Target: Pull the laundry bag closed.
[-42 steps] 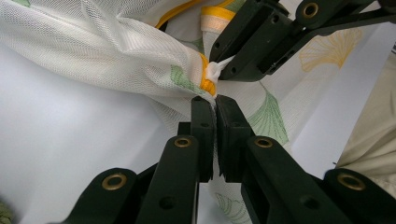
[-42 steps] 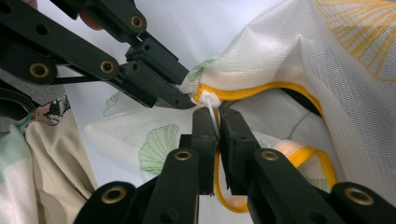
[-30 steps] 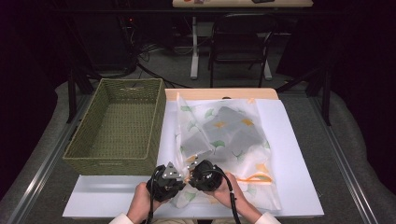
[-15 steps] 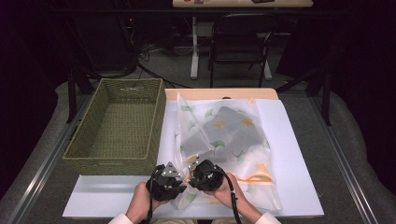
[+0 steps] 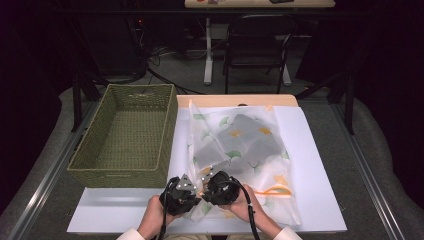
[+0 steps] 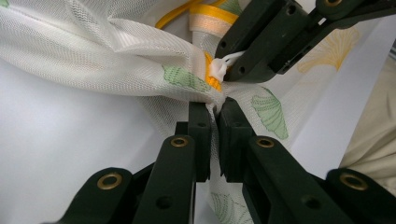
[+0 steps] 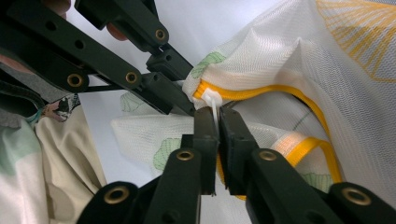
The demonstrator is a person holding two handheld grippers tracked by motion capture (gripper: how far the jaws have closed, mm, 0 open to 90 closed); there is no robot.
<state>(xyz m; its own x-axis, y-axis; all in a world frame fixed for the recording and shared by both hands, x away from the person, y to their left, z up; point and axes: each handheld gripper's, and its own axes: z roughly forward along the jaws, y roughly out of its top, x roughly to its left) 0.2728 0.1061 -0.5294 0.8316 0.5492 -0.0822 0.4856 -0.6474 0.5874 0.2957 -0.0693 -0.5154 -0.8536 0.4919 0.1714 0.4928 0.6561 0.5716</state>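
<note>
A white mesh laundry bag (image 5: 240, 150) printed with green and yellow leaves lies on the white board, with dark grey cloth inside it. Its orange zipper (image 7: 261, 91) runs along the near end. My left gripper (image 6: 214, 106) is shut on the mesh fabric beside the zipper's end. My right gripper (image 7: 216, 114) is shut on the white zipper pull (image 7: 211, 100). Both grippers meet tip to tip at the bag's near left corner (image 5: 202, 187). In the left gripper view the right gripper's jaws come in from the upper right and pinch the white pull (image 6: 222, 67).
An empty green woven basket (image 5: 125, 135) stands left of the bag on the table. The white board (image 5: 315, 150) has bare room to the bag's right and at its near left. A chair (image 5: 255, 45) and desk stand beyond the table.
</note>
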